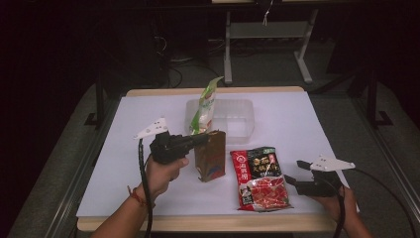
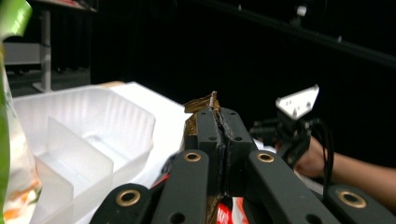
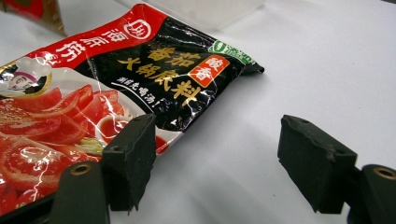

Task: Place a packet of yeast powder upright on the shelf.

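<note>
A brown packet (image 1: 210, 155) stands upright mid-table, and my left gripper (image 1: 205, 138) is shut on its top edge (image 2: 204, 101). A red and black sauce packet (image 1: 259, 177) lies flat to its right. My right gripper (image 1: 291, 177) rests open at that packet's right edge; in the right gripper view its left pad (image 3: 132, 156) overlaps the packet's (image 3: 93, 84) edge while the right pad (image 3: 314, 161) sits over bare table. A green and white bag (image 1: 205, 105) stands in the left part of a clear plastic tray (image 1: 237, 119) behind.
The tray (image 2: 84, 135) has a divider wall inside and sits at the back of the white table top (image 1: 297, 124). The green bag (image 2: 11, 116) rises at the left of the left gripper view. Dark floor and desk legs (image 1: 229, 44) lie beyond the table.
</note>
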Available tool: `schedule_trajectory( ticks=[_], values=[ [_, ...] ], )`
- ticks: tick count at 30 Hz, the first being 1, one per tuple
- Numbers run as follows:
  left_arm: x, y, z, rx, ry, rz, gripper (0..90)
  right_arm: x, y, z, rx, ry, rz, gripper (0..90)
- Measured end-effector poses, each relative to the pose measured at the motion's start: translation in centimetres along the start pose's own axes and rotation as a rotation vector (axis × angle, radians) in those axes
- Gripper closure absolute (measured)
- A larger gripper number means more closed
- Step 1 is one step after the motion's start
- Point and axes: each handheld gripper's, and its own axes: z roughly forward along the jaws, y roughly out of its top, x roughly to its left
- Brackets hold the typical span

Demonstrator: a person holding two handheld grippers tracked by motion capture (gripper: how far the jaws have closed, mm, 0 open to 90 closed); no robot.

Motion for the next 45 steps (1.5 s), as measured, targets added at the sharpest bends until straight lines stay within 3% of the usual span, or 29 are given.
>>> schedule_trajectory(
  ticks=[4, 7, 9, 14, 16, 22, 34, 39, 40, 42, 45],
  values=[
    [0.0, 1.0, 0.1, -0.032, 0.02, 0.024, 88.5, 0.1, 0.0, -0.1, -0.001, -0.007, 0.007, 27.7],
    [0.2, 1.7, 0.2, -0.056, 0.035, 0.012, 88.5, 0.1, 0.0, -0.2, -0.006, -0.011, 0.005, 27.7],
    [0.2, 2.2, 0.4, -0.062, 0.063, 0.028, 88.4, 0.0, 0.0, -0.2, -0.007, -0.009, 0.011, 27.8],
    [0.3, 4.2, 0.9, -0.107, 0.089, 0.03, 88.4, -0.1, 0.0, -0.2, -0.01, -0.015, 0.017, 27.8],
    [0.3, 5.0, 1.1, -0.116, 0.102, 0.049, 88.4, -0.2, 0.0, -0.2, -0.009, -0.017, 0.017, 27.7],
    [1.0, 6.4, 2.2, -0.151, 0.138, 0.038, 88.4, -0.2, -0.1, -0.2, -0.009, -0.018, 0.024, 27.8],
    [3.2, 6.7, 4.6, -0.148, 0.237, 0.019, 88.4, -0.3, -0.2, -0.3, -0.008, -0.02, 0.027, 27.9],
    [3.7, 6.8, 5.8, -0.146, 0.295, 0.047, 88.4, -0.3, -0.3, -0.4, -0.005, -0.019, 0.013, 28.0],
    [3.9, 6.8, 6.1, -0.15, 0.294, 0.033, 88.4, -0.3, -0.4, -0.4, -0.005, -0.021, 0.014, 27.9],
    [4.0, 6.7, 6.7, -0.139, 0.325, 0.052, 88.3, -0.4, -0.5, -0.6, -0.01, -0.024, 0.022, 28.0],
    [4.5, 6.4, 7.6, -0.141, 0.347, 0.046, 88.3, -0.5, -0.5, -0.7, -0.011, -0.026, 0.027, 28.0]
  ],
)
